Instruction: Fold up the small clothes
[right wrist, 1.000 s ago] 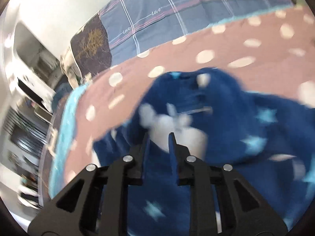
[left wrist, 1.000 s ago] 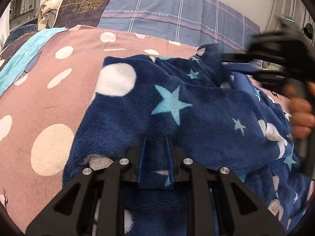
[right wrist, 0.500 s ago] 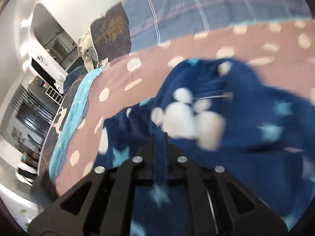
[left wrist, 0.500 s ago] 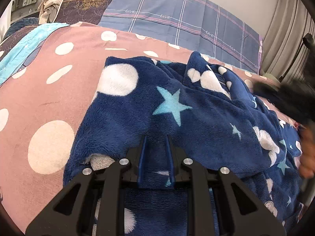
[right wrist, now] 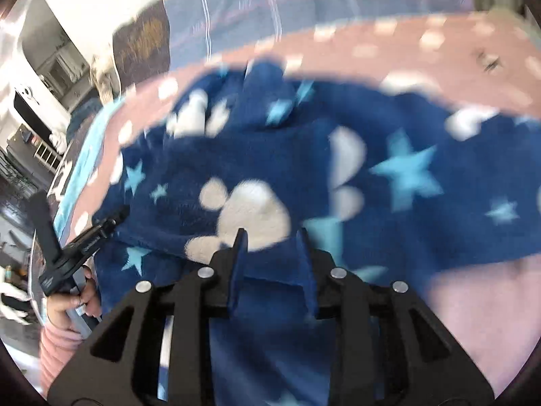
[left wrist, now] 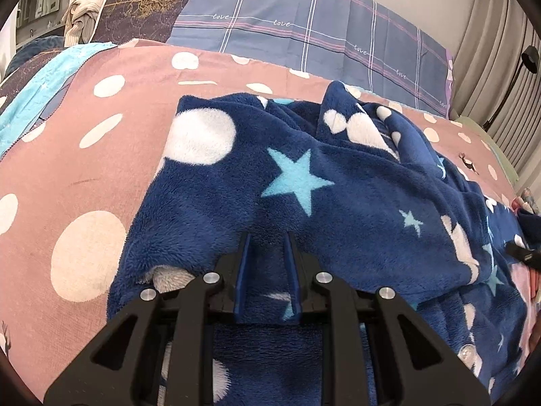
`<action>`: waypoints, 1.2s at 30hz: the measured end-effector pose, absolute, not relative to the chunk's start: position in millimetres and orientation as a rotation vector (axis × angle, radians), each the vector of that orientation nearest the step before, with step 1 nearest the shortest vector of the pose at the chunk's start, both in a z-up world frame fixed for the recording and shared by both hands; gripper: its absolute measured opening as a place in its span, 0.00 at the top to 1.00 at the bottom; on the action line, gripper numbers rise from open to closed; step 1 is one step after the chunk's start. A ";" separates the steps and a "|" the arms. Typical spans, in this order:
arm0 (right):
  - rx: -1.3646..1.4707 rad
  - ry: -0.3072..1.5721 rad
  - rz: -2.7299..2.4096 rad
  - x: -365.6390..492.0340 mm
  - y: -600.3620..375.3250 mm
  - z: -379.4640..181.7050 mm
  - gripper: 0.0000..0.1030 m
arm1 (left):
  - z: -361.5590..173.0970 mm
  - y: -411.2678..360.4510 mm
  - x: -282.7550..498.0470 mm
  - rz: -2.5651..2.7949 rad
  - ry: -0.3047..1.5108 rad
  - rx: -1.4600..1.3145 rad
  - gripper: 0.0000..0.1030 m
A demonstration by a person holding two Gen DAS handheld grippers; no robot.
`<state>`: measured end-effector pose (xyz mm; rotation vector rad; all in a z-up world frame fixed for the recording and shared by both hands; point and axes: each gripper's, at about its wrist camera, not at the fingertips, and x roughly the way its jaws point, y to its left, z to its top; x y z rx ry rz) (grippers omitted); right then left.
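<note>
A navy fleece garment with light blue stars and white paw prints lies rumpled on a pink bedspread with white dots. My left gripper is shut on a fold of the garment at its near edge. The right wrist view is blurred by motion; there the garment fills the middle. My right gripper has its fingers a little apart with fleece between them, low over the garment. The left gripper also shows in the right wrist view, at the garment's left edge.
Blue plaid pillows and a dark tree-print pillow lie at the head of the bed. A light blue blanket lies at the far left. Curtains hang at the right. A room with furniture lies beyond the bed's left side.
The right gripper swung away from the garment's far side toward its near right edge, leaving a raised fold. Its fingers closed, then parted. The left gripper held still.
</note>
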<state>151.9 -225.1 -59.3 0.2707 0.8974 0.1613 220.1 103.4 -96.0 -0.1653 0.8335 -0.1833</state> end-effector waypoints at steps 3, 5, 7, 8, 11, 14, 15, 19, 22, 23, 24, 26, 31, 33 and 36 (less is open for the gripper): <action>0.149 0.723 -0.023 114.1 -276.8 -26.9 0.70 | -78.5 89.4 210.3 -0.175 0.771 -0.101 0.67; 0.109 0.663 -0.181 95.2 -329.7 -13.0 0.66 | -60.1 66.0 200.9 -0.237 0.704 -0.047 0.55; 0.165 0.660 -0.309 83.9 -375.5 -11.2 0.65 | -49.0 43.4 197.2 -0.290 0.679 -0.014 0.49; 0.251 0.655 -0.392 72.0 -408.7 -11.9 0.64 | -45.7 30.3 196.4 -0.318 0.672 0.005 0.48; 0.503 0.643 -0.487 36.4 -473.2 -26.2 0.60 | -56.2 4.0 200.7 -0.377 0.704 0.030 0.43; 0.642 0.649 -0.534 17.0 -498.2 -47.9 0.48 | -99.0 -18.0 214.4 -0.345 0.833 0.103 0.39; 0.677 0.666 -0.552 15.9 -505.5 -57.7 0.48 | -99.1 -19.3 214.4 -0.338 0.828 0.111 0.38; 0.726 0.644 -0.583 32.4 -511.9 -75.2 0.39 | -99.0 -13.0 215.0 -0.334 0.831 0.089 0.34; 0.744 0.600 -0.661 49.4 -518.9 -82.0 0.27 | -99.4 -13.1 214.6 -0.331 0.834 0.091 0.34; 0.753 0.582 -0.692 51.8 -518.8 -82.7 0.27 | -99.6 -13.9 214.6 -0.329 0.833 0.095 0.33; 0.767 0.569 -0.735 53.9 -517.2 -82.9 0.27 | -99.9 -14.9 214.9 -0.327 0.832 0.099 0.33; 0.814 0.522 -0.804 54.7 -512.1 -82.9 0.40 | -99.8 -16.7 216.2 -0.329 0.831 0.096 0.33; 0.905 0.422 -0.688 62.1 -495.3 -75.0 0.91 | -98.6 -16.6 217.3 -0.331 0.828 0.090 0.33; 0.787 0.386 -0.517 76.5 -460.9 -52.1 0.91 | -98.6 -15.1 217.2 -0.336 0.829 0.080 0.33; 0.672 0.396 -0.232 97.0 -398.3 -28.5 0.91 | -98.6 -13.3 217.2 -0.341 0.830 0.071 0.33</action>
